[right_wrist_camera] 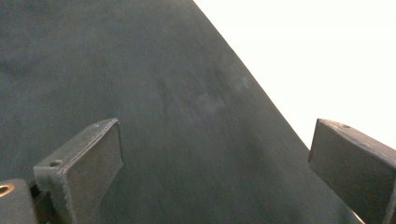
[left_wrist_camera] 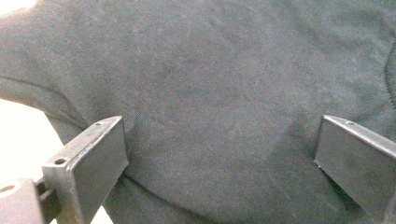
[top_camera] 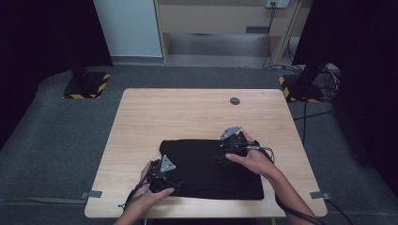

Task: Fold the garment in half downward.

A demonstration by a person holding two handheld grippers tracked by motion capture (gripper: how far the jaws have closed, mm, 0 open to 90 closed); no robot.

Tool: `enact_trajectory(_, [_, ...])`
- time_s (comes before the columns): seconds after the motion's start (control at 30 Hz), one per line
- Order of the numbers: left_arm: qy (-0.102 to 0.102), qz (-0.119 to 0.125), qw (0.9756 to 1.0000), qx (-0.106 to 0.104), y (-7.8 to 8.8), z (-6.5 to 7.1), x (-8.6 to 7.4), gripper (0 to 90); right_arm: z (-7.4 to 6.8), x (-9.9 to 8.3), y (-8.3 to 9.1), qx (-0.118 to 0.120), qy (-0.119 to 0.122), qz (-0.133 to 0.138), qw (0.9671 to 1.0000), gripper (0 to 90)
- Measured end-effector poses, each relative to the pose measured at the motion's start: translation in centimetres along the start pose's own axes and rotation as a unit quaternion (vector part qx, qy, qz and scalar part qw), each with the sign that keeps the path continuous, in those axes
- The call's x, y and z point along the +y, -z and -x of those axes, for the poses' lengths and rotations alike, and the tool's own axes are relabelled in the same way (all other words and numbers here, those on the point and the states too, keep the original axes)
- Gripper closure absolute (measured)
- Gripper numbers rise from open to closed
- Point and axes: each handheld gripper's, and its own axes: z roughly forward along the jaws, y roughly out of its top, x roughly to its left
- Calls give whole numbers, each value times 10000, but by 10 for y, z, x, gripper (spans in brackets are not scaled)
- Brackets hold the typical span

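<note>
A black garment [top_camera: 209,168] lies flat on the near half of the bench [top_camera: 187,112]. The left gripper [top_camera: 164,180] hovers over its 7 o'clock corner and the right gripper [top_camera: 230,147] at its 2 o'clock edge, both with jaws spread wide, gripping nothing. Closing too shallow could pinch just one layer, or miss the edge, leaving the cloth bunched.

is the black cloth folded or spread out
Folded: the black cloth lies as a compact rectangle on the table, with layered edges in the left gripper view.
</note>
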Motion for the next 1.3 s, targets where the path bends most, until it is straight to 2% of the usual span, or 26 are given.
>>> enact_trajectory(0.23, [40, 81, 10000, -12, 1, 0, -4, 18, -2, 12, -23, 118, -151, -69, 9998, 36])
enact_trajectory(0.5, [64, 82, 9999, 16, 2, 1, -4, 17, -10, 6, -42, 326, -234, -74, 9992, 30])
enact_trajectory(0.67, [72, 75, 9999, 22, 2, 1, -4, 17, -11, 5, -46, 401, -348, 100, 9985, 32])
enact_trajectory(0.8, [71, 61, 10000, 11, 2, 1, -5, 17, -17, 13, -47, 511, -278, 265, 9980, 30])
enact_trajectory(0.9, [74, 54, 10000, -8, 2, 1, -5, 15, -23, 14, -58, 595, -192, 84, 9980, 6])
enact_trajectory(0.93, [76, 55, 10000, -12, 2, 1, -5, 14, -23, 13, -60, 664, -292, 115, 9973, 4])
enact_trajectory(1.0, [89, 37, 10000, -23, 1, 0, -4, 9, -21, 13, -61, 682, -340, 159, 9970, 4])
enact_trajectory(1.3, [81, -113, 9999, -49, -9, -3, 10, 0, -3, 17, -66, 672, -329, 87, 9972, 4])
